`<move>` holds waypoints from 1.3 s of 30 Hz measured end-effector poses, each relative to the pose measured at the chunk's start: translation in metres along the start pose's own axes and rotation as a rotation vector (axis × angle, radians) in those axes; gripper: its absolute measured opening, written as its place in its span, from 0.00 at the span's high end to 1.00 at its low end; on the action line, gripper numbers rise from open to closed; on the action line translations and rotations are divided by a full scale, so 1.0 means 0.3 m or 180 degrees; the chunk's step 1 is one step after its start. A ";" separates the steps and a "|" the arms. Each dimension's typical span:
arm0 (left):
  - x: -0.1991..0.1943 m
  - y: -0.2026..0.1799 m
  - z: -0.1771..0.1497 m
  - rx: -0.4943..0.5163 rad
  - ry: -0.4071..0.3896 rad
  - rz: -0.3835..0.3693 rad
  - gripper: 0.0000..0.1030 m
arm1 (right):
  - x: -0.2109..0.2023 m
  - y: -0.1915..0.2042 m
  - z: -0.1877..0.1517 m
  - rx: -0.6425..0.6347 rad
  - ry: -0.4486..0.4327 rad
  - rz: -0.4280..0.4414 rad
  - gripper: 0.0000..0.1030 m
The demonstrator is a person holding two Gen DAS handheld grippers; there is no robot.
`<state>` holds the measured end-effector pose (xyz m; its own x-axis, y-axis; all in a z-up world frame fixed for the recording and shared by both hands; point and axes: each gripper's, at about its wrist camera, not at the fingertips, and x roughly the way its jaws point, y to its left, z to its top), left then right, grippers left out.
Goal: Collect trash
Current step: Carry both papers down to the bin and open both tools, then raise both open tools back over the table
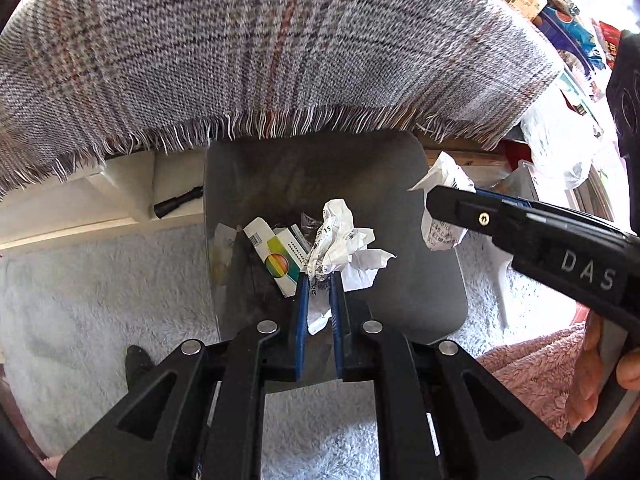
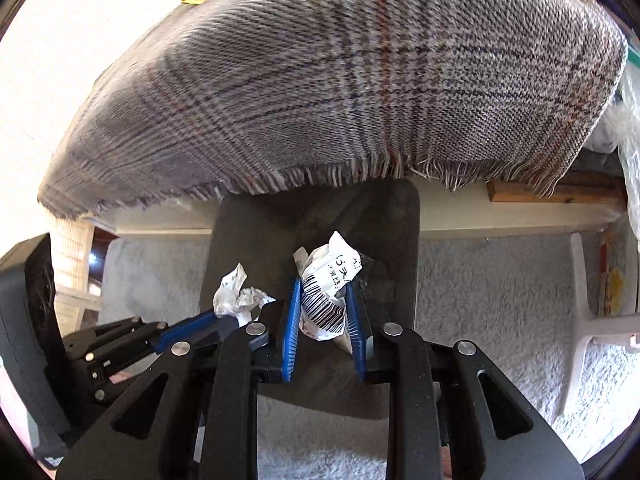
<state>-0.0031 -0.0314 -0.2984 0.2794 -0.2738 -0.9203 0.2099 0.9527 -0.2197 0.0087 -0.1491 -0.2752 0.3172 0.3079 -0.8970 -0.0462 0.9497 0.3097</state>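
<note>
Left tool grips a crumpled paper wad in narrow jaws, directly above the dark bin, where a small carton already lies. Right tool clamps a barcoded paper wad, also over the bin. Both point steeply down; neither wad shows a clear long axis.

Your two wrist cameras look steeply down along their fingers, close above the dark bin; both share it and the plaid cloth.
</note>
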 end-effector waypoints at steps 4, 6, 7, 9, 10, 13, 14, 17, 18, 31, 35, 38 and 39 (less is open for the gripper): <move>0.008 -0.007 0.013 0.0007 0.0008 0.0019 0.84 | 0.010 -0.008 0.012 0.0064 0.0021 0.0044 0.55; 0.006 -0.010 0.017 0.0014 -0.0011 0.0030 0.81 | 0.011 -0.009 0.016 0.0085 -0.0006 0.0063 0.48; 0.004 -0.009 0.017 0.0016 -0.0014 0.0042 0.78 | 0.007 -0.007 0.020 0.0082 -0.0018 0.0045 0.48; -0.005 -0.004 0.011 0.0010 -0.0029 0.0090 0.68 | -0.003 -0.009 0.023 0.0073 -0.0055 -0.0007 0.48; -0.012 -0.003 0.007 0.0013 -0.0045 0.0120 0.61 | -0.008 -0.014 0.023 0.0078 -0.0075 -0.0038 0.46; -0.049 0.002 -0.007 0.0050 -0.0127 0.0213 0.44 | -0.026 -0.037 0.015 0.0133 -0.0114 -0.0093 0.30; -0.061 0.006 -0.013 0.0046 -0.0148 0.0219 0.39 | -0.037 -0.047 0.010 0.0157 -0.0150 -0.0124 0.23; -0.114 0.019 -0.026 0.0000 -0.0227 0.0243 0.16 | -0.067 -0.060 -0.005 0.0170 -0.0239 -0.0258 0.03; -0.131 0.023 -0.029 -0.0019 -0.0247 0.0247 0.09 | -0.079 -0.062 -0.012 0.0144 -0.0253 -0.0312 0.03; -0.360 0.059 0.064 -0.0131 -0.0467 0.0285 0.08 | -0.377 -0.118 0.091 0.0363 -0.0555 -0.0232 0.03; -0.439 0.090 0.186 -0.0199 -0.0604 0.0370 0.08 | -0.468 -0.114 0.215 0.0389 -0.0683 -0.0154 0.03; -0.492 0.115 0.290 -0.0231 -0.0724 0.0448 0.08 | -0.502 -0.082 0.310 0.0306 -0.0771 -0.0220 0.03; -0.504 0.119 0.324 -0.0228 -0.0751 0.0468 0.08 | -0.513 -0.071 0.347 0.0282 -0.0798 -0.0223 0.03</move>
<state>0.0530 0.0312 -0.1355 0.5141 -0.1470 -0.8451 0.0867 0.9891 -0.1194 0.0594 -0.2226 -0.1108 0.5418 0.2074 -0.8145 0.0635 0.9562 0.2858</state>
